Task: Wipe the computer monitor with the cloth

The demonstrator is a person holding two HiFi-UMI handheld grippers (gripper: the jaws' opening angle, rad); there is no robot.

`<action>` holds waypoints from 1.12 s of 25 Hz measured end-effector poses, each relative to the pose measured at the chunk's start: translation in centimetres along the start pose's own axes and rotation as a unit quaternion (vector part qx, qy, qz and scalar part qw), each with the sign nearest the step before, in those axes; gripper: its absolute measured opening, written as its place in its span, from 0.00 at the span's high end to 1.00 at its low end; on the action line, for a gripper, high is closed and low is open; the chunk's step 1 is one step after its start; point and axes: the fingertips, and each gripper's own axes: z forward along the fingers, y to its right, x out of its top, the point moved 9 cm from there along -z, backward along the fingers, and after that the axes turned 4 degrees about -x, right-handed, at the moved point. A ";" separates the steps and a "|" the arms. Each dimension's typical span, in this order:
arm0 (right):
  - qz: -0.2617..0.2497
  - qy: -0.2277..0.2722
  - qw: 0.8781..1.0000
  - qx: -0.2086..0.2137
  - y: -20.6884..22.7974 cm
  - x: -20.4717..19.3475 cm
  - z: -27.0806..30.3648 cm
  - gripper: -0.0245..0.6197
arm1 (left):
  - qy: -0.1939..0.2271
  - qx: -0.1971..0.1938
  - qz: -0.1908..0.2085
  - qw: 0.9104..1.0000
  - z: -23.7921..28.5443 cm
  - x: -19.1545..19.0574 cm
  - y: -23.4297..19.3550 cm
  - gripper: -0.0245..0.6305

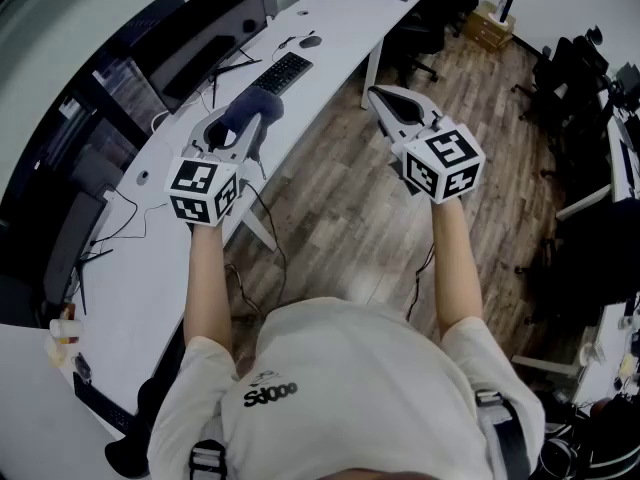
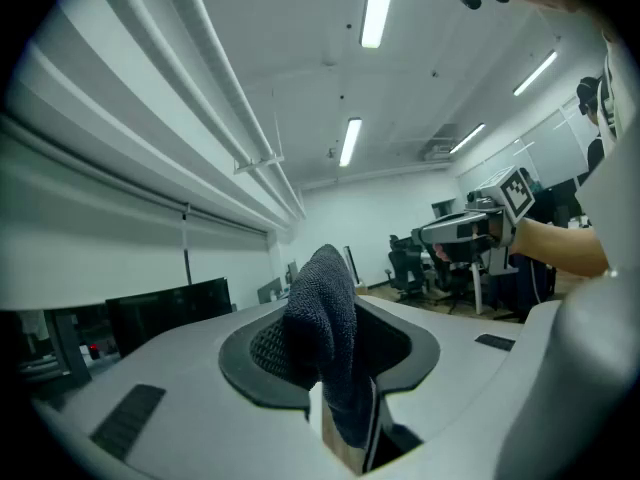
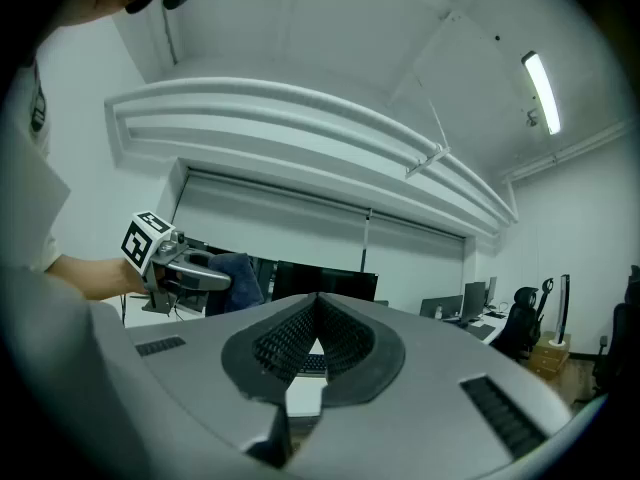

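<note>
Firmly clenched, the left gripper grasps a dark blue-grey terry cloth. The cloth bulges up between the jaws and hangs past them, held in the air above the near edge of a long white curved desk. The right gripper, at 3 o'clock of the left one, is closed on nothing, its ribbed black pads meeting at the tip over a brown wood-plank floor.

At 11 o'clock of the cloth, well apart from it, a wide black computer monitor stands along the desk's far side. A black keyboard lies at 1 o'clock of the cloth, with a small dark mouse beyond it. Black office chairs stand at 12 o'clock of the right gripper.

The monitor's left end runs into dark panels that are hard to tell apart. Both hands are hidden behind the marker cubes.

Counted: two grippers, one cloth, one keyboard, one mouse.
</note>
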 end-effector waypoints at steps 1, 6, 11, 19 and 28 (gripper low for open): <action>-0.001 0.000 1.000 -0.002 0.4 -0.2 -0.2 0.95 | 0.000 0.001 0.001 1.000 0.3 0.0 0.2 0.76; -0.003 -0.012 1.000 0.000 1.9 -1.5 -1.2 0.95 | -0.001 0.008 -0.004 1.000 1.4 -0.4 1.8 0.76; 0.003 -0.013 1.000 0.005 3.8 -2.5 -0.6 0.95 | -0.003 0.009 -0.012 1.000 3.7 -0.6 2.0 0.76; 0.005 -0.017 1.000 -0.009 7.5 -4.8 5.1 0.95 | -0.006 0.006 -0.010 1.000 9.5 -2.2 -2.5 0.76; 0.004 -0.042 0.998 -0.048 15.3 -5.8 16.7 0.95 | 0.005 -0.003 -0.031 0.999 20.8 -4.0 -14.4 0.76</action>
